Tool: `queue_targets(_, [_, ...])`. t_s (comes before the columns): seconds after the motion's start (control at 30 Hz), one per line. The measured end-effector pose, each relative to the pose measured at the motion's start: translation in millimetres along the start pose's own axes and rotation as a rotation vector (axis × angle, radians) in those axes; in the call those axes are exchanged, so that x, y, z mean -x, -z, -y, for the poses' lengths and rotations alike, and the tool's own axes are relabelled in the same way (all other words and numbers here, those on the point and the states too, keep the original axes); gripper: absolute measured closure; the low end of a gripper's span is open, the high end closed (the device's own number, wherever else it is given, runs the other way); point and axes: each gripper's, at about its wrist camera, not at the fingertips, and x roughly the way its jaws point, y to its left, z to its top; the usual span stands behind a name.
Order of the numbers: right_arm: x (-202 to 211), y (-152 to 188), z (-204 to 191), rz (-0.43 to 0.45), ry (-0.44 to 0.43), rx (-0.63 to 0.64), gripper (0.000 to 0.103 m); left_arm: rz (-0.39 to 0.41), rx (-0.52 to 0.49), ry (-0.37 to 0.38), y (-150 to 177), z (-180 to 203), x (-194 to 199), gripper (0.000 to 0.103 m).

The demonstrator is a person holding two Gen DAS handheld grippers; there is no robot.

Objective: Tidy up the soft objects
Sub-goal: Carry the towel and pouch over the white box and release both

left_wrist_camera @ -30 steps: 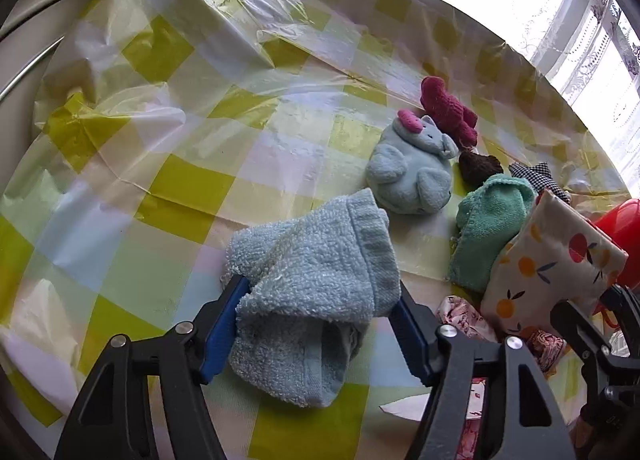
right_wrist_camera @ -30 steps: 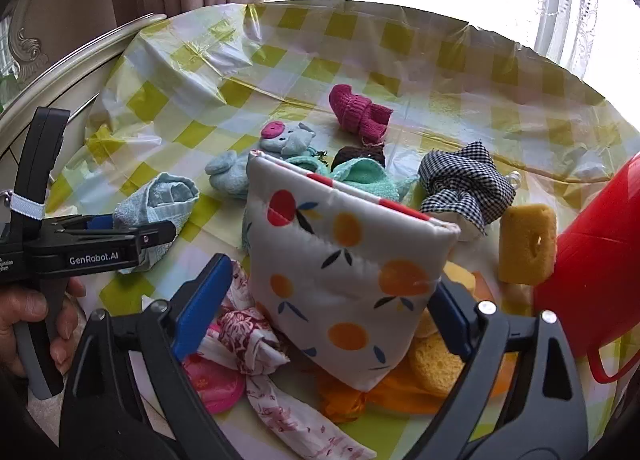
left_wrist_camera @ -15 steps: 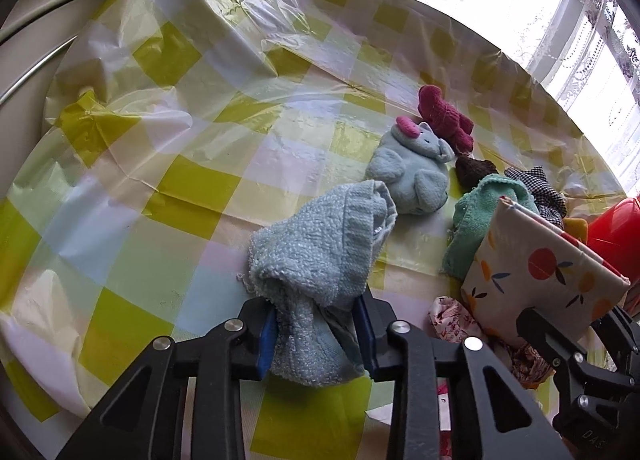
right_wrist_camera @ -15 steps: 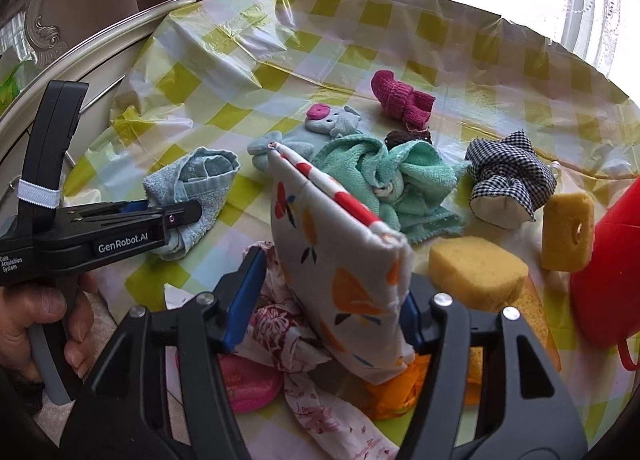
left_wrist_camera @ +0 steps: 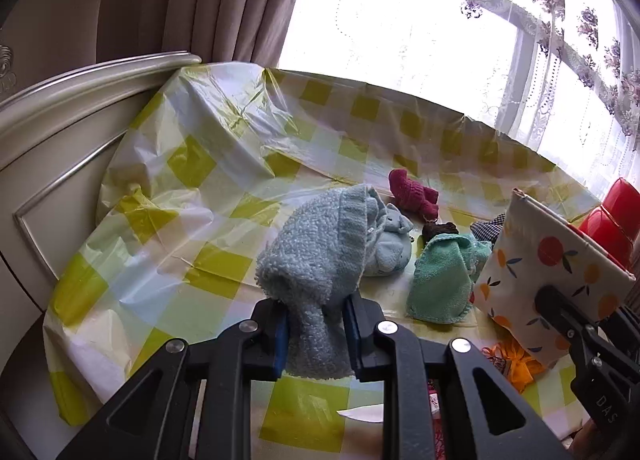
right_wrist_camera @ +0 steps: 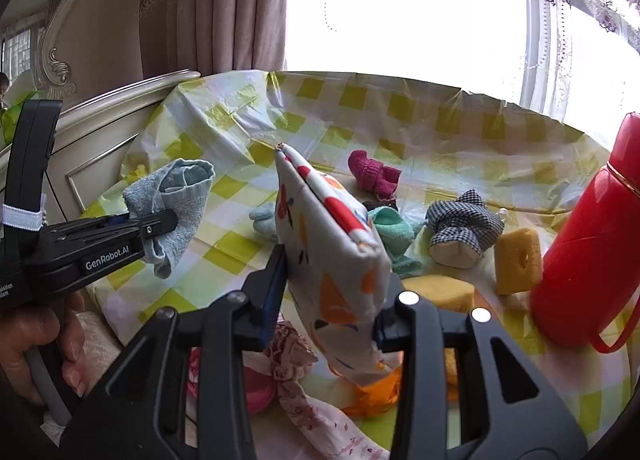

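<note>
My left gripper [left_wrist_camera: 316, 336] is shut on a light blue terry cloth [left_wrist_camera: 316, 256] and holds it lifted above the checked tablecloth [left_wrist_camera: 192, 227]; the cloth also shows in the right wrist view [right_wrist_camera: 176, 199]. My right gripper [right_wrist_camera: 328, 304] is shut on a white fruit-print pouch [right_wrist_camera: 328, 260], held upright off the table; the pouch shows at the right of the left wrist view [left_wrist_camera: 556, 276]. On the table lie a pale blue plush toy [left_wrist_camera: 390, 250], a green cloth [left_wrist_camera: 444, 276], a magenta knit sock [right_wrist_camera: 374, 173] and a black-and-white checked cloth [right_wrist_camera: 464, 225].
A red flask [right_wrist_camera: 588, 236] stands at the right. Yellow sponges [right_wrist_camera: 518, 260] lie beside it. An orange cloth [right_wrist_camera: 376, 392], a floral pink cloth [right_wrist_camera: 296, 376] and a pink item lie under my right gripper. A cream headboard [left_wrist_camera: 60, 131] borders the left; window and curtains behind.
Both grippers closed on their items and rose, tilting up so the window shows. The blue cloth left the table; the pouch turned edge-on and lifted.
</note>
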Motion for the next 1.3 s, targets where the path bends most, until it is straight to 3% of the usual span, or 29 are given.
queue_targets(0.13, [18.4, 2.5, 2.6, 0.045, 0.093, -0.004, 0.063, 0.088, -0.065, -0.018, -2.5, 16.3, 22.5, 0.079])
queue_targets(0.33, [45.5, 6.1, 14.9, 0.09, 0.214, -0.038, 0.063, 0.129, -0.119, 0.016, -8.3, 40.8, 48.5, 0.079])
queue_targets(0.5, [66.0, 16.0, 40.0, 0.079, 0.261, -0.124, 0.063, 0.063, -0.035, 0.155, -4.5, 57.2, 64.6, 0.079])
queue_targets(0.67, [93.5, 29.8, 71.2, 0.052, 0.296, -0.216, 0.063, 0.028, -0.031, 0.268, 1.1, 86.9, 78.6, 0.079])
queue_targets(0.8, [117.8, 41.2, 88.2, 0.037, 0.334, -0.233, 0.063, -0.037, -0.008, 0.408, 6.6, 113.7, 84.0, 0.079])
queue_targets(1.03, [166.7, 64.3, 125.2, 0.0, 0.42, -0.279, 0.063, -0.104, -0.089, 0.548, 26.8, 166.1, 102.6, 0.079])
queue_targets(1.3, [226.5, 99.2, 183.3, -0.064, 0.545, -0.369, 0.062, -0.269, -0.171, 0.747, 63.8, 227.0, 122.0, 0.079])
